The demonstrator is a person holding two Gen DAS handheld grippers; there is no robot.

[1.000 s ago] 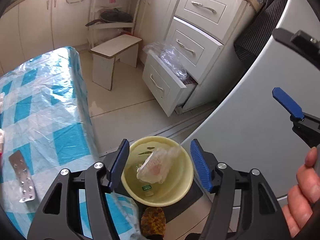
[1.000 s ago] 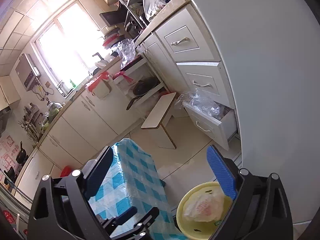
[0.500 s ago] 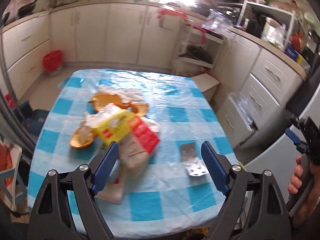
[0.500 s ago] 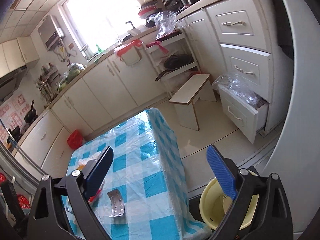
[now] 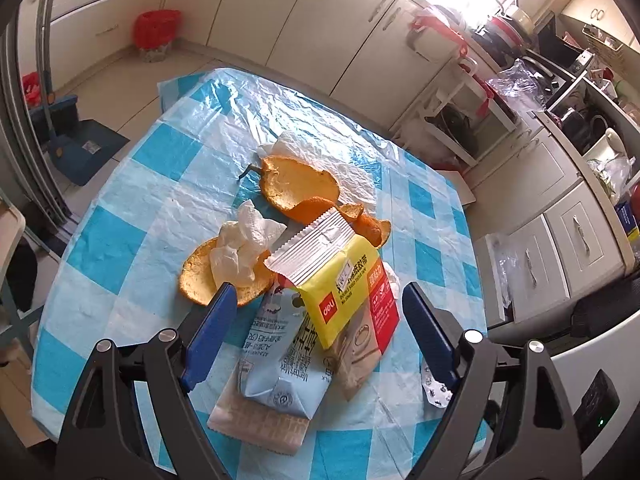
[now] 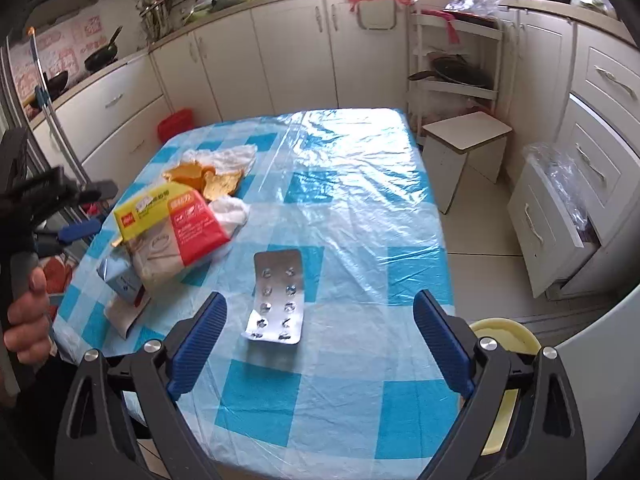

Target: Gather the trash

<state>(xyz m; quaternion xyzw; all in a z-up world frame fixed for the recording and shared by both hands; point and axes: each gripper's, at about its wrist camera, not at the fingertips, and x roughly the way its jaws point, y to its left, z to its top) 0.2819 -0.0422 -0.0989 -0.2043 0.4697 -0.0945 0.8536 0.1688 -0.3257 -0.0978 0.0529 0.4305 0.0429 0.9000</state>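
Note:
A pile of trash lies on the blue-checked table (image 5: 132,216): orange peels (image 5: 296,188), a crumpled tissue (image 5: 244,248), a yellow packet (image 5: 340,280), a pale blue packet (image 5: 280,364). My left gripper (image 5: 316,336) is open and empty, hovering over the packets. A silver blister pack (image 6: 278,296) lies apart from the pile, which also shows in the right wrist view (image 6: 172,220). My right gripper (image 6: 320,344) is open and empty just above the blister pack. The yellow bin (image 6: 504,340) stands on the floor at the table's right corner.
A white stool (image 6: 464,148) stands beyond the table's far right corner. A low drawer (image 6: 548,216) with a plastic bag hangs open at the right. Cabinets line the back wall. A blue dustpan (image 5: 80,144) and a red basket (image 5: 156,32) are on the floor.
Both grippers swung away from the yellow bin and back over the table. The left now hovers over the trash pile, the right over the blister pack. Both stayed open.

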